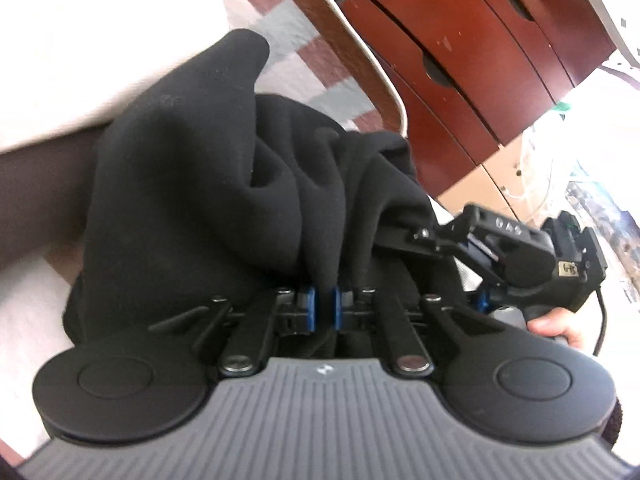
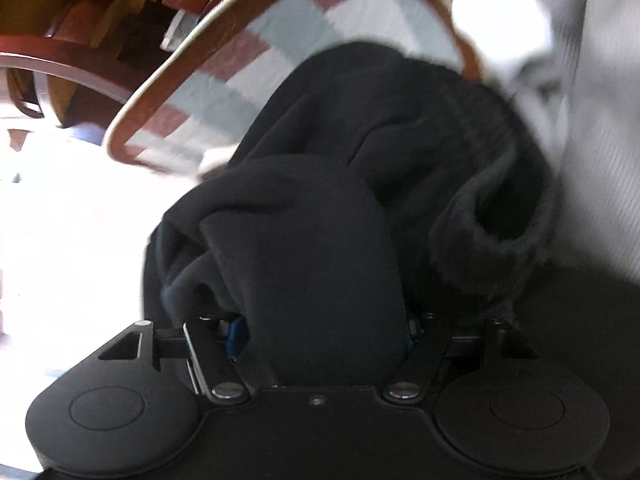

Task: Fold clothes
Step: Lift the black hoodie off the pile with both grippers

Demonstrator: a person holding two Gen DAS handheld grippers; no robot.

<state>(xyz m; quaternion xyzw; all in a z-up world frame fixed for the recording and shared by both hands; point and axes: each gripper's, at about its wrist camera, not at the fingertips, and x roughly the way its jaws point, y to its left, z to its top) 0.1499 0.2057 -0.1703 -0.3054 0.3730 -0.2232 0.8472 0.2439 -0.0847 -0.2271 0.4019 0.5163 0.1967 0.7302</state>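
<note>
Left gripper (image 1: 324, 310): blue-padded fingers nearly together, a bunched ridge of the black fleece garment (image 1: 192, 184) pinched between them. Right gripper (image 2: 324, 334): jaws wider apart, a thick wad of the same fleece filling the gap; it looks clamped, but cloth hides the pads, so contact is a judgement.

Garment is bunched and draped forward from both grippers over the checked red-grey-white cloth (image 1: 288, 52), beside a white ribbed fabric (image 2: 592, 92). Right wrist view shows a rolled cuff or hem opening (image 2: 496, 228) at right.

Progress: no flat panel, no aligned edges, no clean crease visible. Fleece is a lump with deep gathers. Can't tell whether it is being spread for a fold or carried mid-fold; either way a finished fold isn't showing.

Pose: both grippers close together, right one visible in the left view at right (image 1: 424, 236), angled in toward the same bundle. The person's hand (image 1: 556, 330) grips its handle. Both point toward the brown wooden curved rim (image 1: 352, 40); right view is motion-blurred.
</note>
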